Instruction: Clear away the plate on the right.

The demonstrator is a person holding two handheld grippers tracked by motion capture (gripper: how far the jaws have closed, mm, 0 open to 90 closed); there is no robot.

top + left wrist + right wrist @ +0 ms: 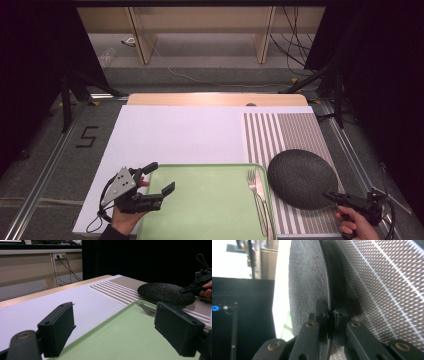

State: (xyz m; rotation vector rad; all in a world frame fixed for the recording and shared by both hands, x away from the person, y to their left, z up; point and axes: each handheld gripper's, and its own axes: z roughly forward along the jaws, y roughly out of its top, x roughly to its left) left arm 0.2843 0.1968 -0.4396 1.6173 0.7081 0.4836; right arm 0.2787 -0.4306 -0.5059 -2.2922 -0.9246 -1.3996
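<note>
A dark round textured plate lies on the striped placemat at the right. My right gripper is shut on the plate's near right rim; in the right gripper view the jaws pinch the plate edge, my right gripper closed tight. A green tray sits at the front centre with a fork and knife along its right side. My left gripper stands open over the tray's left edge. In the left gripper view the left gripper jaws spread wide above the tray.
A white sheet covers the table's left and middle part. Wooden table edge shows at the back. Black stands and cables flank the table on the floor. The right gripper and a hand appear far off in the left gripper view.
</note>
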